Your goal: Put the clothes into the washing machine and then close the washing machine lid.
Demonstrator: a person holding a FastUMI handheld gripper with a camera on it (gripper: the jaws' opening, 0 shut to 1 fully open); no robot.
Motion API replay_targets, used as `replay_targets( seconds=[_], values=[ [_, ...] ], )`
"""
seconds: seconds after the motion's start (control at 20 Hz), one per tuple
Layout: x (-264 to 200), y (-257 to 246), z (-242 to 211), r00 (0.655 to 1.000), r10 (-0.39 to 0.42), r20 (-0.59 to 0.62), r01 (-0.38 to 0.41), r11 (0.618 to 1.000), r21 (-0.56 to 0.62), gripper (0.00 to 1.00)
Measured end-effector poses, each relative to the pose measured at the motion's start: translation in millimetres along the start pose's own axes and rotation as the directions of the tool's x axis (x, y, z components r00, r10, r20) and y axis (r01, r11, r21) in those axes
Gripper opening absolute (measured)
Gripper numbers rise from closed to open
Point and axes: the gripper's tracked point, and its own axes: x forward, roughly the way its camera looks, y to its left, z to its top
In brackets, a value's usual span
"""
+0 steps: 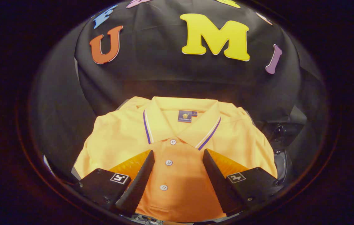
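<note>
Right now the tongs [178, 156] stand spread wide, holding nothing, both fingers reaching forward over a folded yellow-orange polo shirt [177, 150]. The shirt's buttoned placket [168, 163] runs straight up the gap between the fingers, with three pale buttons showing along it; whether the fingertips [149, 155] rest on the cloth or hang just above it I cannot tell. Just beyond the fingers lies the shirt's collar [180, 125], edged with thin white and purple stripes, and a small dark label [185, 116] sits inside the neck.

The shirt lies flat, collar away from the tongs, its shoulders falling off to either side. What it rests on is hidden beneath it, so I cannot say whether that is a counter or something else. To the right of the shirt, close beside its shoulder, there is a dark piece of equipment [281, 134] with a rounded rim below it; it is too dim to make out. Behind everything hangs the booth's black cloth wall [164, 78], creased and draped.
</note>
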Motion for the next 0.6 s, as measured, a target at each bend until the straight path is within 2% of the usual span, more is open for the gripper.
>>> replay_targets(
  seconds=[0.1,0.15,0.35,0.4,0.45,0.55,0.6],
  values=[
    [-0.7,0.0,-0.2,1.0,0.009,-0.013,-0.009,1.0,-0.013,0.98],
    [1.1,1.2,-2.0,1.0,0.015,-0.023,-0.015,1.0,-0.023,0.94],
    [0.2,3.2,-0.7,0.997,0.037,-0.067,-0.04,0.999,-0.036,0.62],
    [1.4,2.0,0.3,0.996,0.042,-0.078,-0.044,0.999,-0.029,0.58],
    [0.7,-1.8,0.6,0.996,0.035,-0.084,-0.036,0.999,-0.013,0.42],
    [-0.5,-2.1,0.0,0.995,0.044,-0.092,-0.045,0.999,-0.013,0.22],
    [0.1,-3.3,0.1,0.994,0.046,-0.098,-0.049,0.999,-0.025,0.2]
  ],
)
